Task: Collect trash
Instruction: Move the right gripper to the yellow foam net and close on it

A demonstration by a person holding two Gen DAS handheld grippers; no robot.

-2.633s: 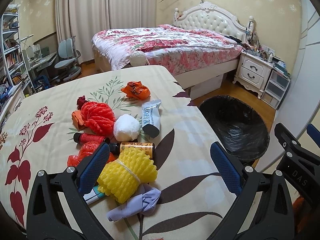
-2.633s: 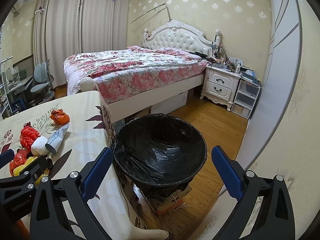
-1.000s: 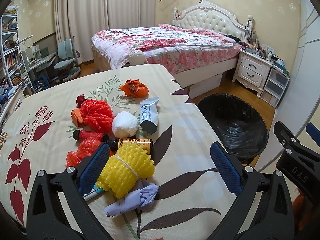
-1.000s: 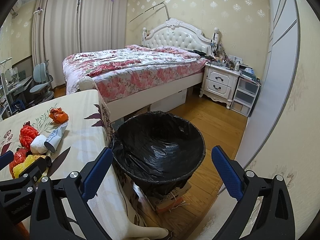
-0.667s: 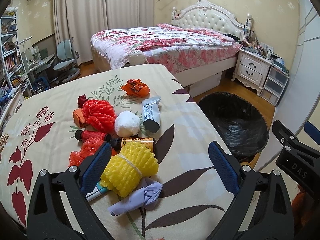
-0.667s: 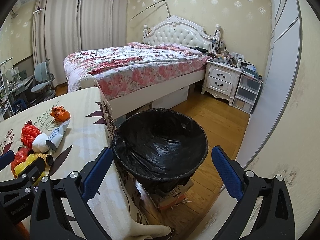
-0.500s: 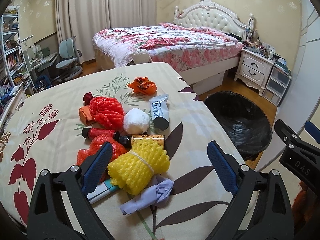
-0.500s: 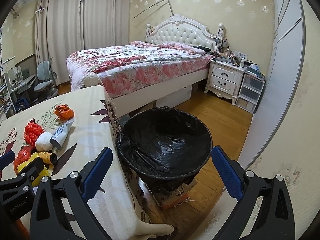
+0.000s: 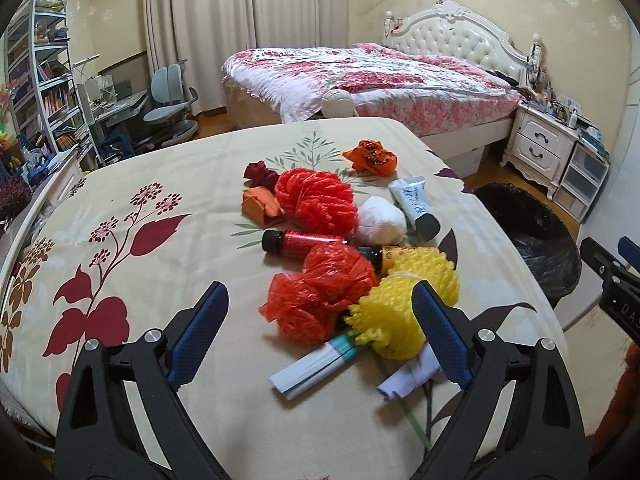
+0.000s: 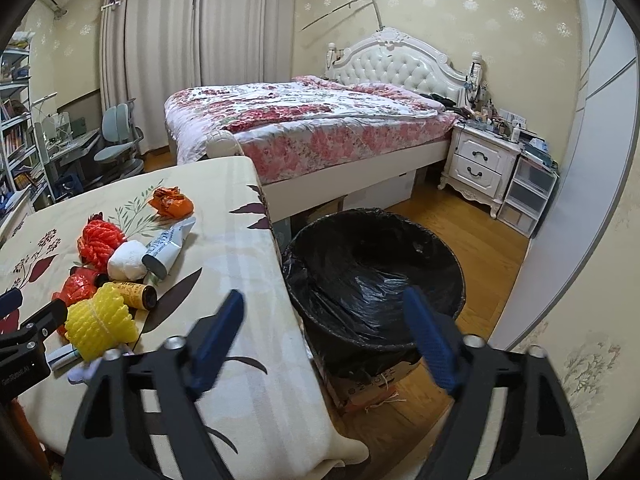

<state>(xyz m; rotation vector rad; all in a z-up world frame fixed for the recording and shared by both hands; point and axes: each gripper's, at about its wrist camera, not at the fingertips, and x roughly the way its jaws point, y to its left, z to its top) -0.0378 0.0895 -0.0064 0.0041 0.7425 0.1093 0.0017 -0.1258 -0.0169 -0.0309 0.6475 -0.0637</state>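
Left gripper (image 9: 320,336): jaws closing, not yet pressing anything; red plastic bag (image 9: 324,296) and white tube (image 9: 316,368) between them, yellow foam net (image 9: 400,304) by right pad. Right gripper (image 10: 328,336): jaws closing on nothing, over table (image 10: 248,248) edge beside black-lined bin (image 10: 376,276). Further on table: red bottle (image 9: 304,238), white ball (image 9: 380,220), red foam net (image 9: 316,196), grey tube (image 9: 416,206), orange wrapper (image 9: 372,158).
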